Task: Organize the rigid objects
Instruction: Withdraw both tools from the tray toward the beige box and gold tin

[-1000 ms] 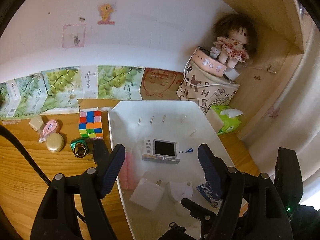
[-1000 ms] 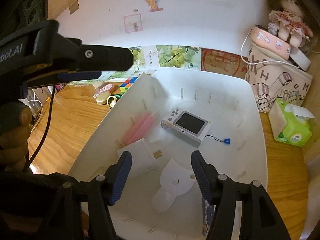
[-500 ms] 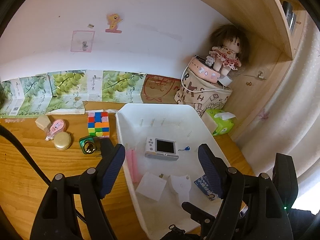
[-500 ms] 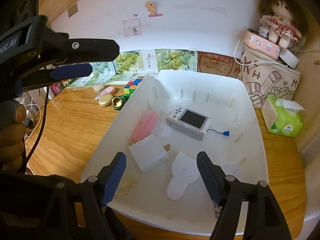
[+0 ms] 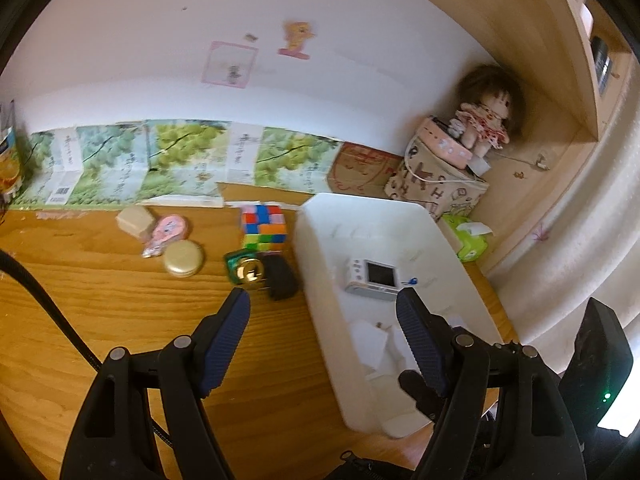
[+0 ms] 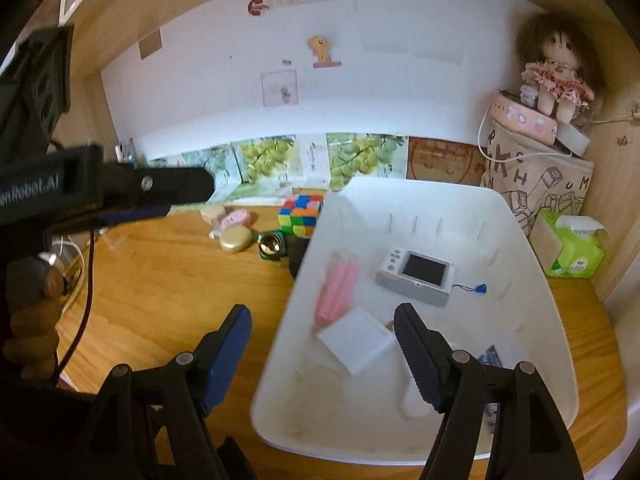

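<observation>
A white bin (image 5: pixel 448 248) (image 6: pixel 532 280) stands on the wooden desk and holds a small camera (image 5: pixel 373 275) (image 6: pixel 416 272), a pink item (image 6: pixel 336 288), a white box (image 6: pixel 356 340) and other pieces. Left of it lie a colour cube (image 5: pixel 265 226) (image 6: pixel 301 214), a green-gold bottle (image 5: pixel 245 272) (image 6: pixel 272 245), a black object (image 5: pixel 280 276), a gold tin (image 5: pixel 183 258) (image 6: pixel 236 238), a pink dispenser (image 5: pixel 168 232) and a beige block (image 5: pixel 135 219). My left gripper (image 5: pixel 323 312) is open and empty above the bin's left edge. My right gripper (image 6: pixel 322 324) is open and empty over the bin's left wall.
A printed bag with a doll (image 5: pixel 486 116) (image 6: pixel 556 76) on top stands at the back right. A green tissue pack (image 5: pixel 468 236) (image 6: pixel 572 248) sits beside the bin. Grape-print cartons (image 5: pixel 160 164) line the back wall. A black cable (image 5: pixel 44 304) crosses the desk at left.
Both grippers have pulled back and shifted left from above the bin, so the desk objects left of the bin come more into view. Both stay open and empty.
</observation>
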`<state>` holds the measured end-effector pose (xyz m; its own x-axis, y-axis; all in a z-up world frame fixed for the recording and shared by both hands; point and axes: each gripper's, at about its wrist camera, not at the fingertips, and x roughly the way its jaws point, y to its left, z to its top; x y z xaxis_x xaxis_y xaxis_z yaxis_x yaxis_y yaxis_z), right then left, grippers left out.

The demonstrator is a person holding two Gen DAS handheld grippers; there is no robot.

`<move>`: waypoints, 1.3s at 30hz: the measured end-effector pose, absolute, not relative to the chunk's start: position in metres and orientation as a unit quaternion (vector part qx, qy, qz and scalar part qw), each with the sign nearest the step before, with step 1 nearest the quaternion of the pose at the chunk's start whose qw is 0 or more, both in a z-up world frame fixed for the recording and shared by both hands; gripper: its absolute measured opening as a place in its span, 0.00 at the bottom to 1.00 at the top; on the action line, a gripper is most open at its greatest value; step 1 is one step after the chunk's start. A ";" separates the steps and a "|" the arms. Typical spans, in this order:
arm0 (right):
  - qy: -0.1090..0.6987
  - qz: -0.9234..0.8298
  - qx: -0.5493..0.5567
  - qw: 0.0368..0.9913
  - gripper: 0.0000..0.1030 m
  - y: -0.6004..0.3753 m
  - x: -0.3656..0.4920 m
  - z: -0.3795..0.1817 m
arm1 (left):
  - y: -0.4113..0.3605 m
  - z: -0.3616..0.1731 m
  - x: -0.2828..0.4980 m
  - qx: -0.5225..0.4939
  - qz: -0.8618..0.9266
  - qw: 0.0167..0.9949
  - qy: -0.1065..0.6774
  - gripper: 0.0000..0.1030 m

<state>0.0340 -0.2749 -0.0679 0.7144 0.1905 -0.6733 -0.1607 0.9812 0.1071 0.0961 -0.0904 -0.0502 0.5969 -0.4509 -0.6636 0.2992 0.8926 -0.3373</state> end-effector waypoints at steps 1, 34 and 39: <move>0.366 0.093 0.023 0.926 0.72 -0.271 0.034 -0.068 | -0.083 -0.051 0.097 -0.099 -0.210 0.887 0.399 0.76; 0.454 0.106 0.010 0.885 0.74 -0.104 0.066 -0.100 | 0.086 -0.105 0.142 -0.171 -0.136 0.848 0.483 0.76; 0.456 0.104 0.011 0.884 0.74 -0.090 0.089 -0.105 | 0.098 -0.109 0.155 -0.166 -0.121 0.842 0.499 0.76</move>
